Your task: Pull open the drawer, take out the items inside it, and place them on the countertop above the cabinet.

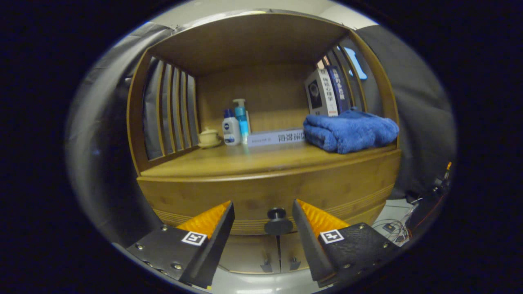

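between the parted fingers [263,220], the shut drawer's [269,196] dark knob [277,218].

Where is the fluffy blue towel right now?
The blue towel lies folded on the countertop at the cabinet's right end, in front of the standing books, well beyond the open gripper, which frames the drawer knob.

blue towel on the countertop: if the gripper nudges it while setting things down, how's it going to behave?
The folded blue towel looks thick and plush, so it would probably bunch or unfold rather than slide as one piece. It is likely floppy if pinched, sagging from the open gripper. It lies at the countertop front edge, so a push outward might drop it.
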